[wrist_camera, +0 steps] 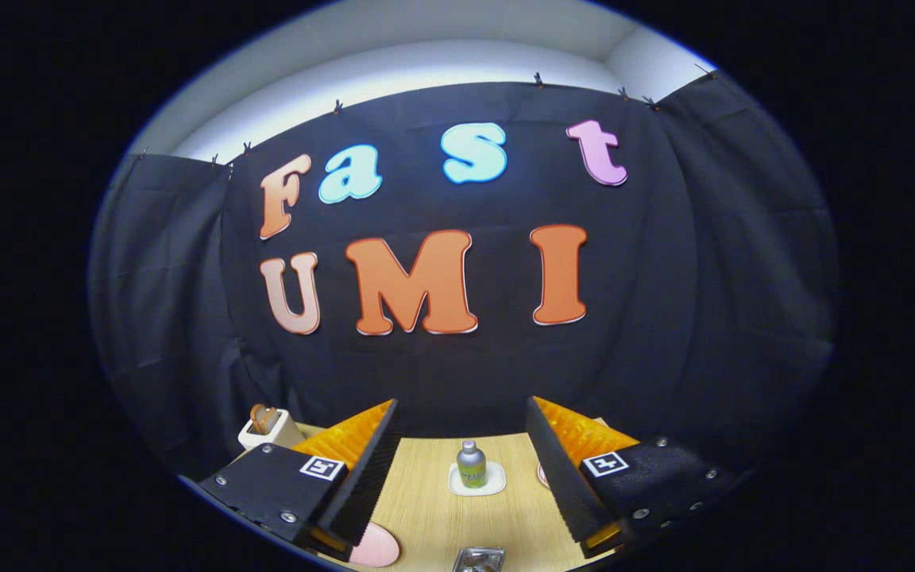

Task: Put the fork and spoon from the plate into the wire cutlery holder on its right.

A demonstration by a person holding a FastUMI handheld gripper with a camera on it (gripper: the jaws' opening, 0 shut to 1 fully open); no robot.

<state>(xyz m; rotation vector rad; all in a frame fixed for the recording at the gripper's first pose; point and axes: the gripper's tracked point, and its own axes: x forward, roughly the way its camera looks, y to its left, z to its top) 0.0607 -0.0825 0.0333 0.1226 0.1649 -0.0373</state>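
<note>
The tool point(464, 433) hangs above a pale wooden bench point(426, 508), its two fingers spread wide apart with nothing between them but air, so it is released and grasps nothing. Beyond the fingers, in the gap between them, a small silver bottle point(471, 464) stands upright on a white square coaster point(476, 481). Close under the tool, a shiny metal object point(479, 559) shows at the near side of the bench; too little of it shows to tell what it is. A pink rounded plate point(376, 548) lies just beside the inner edge of the left finger point(370, 465), partly hidden by it. A sliver of another pink thing point(542, 475) peeks out by the right finger point(557, 461). Past the left finger, at the far left of the bench, a white holder point(267, 430) carries a brown object. I cannot tell where the fork, the spoon or the wire cutlery holder lie
</note>
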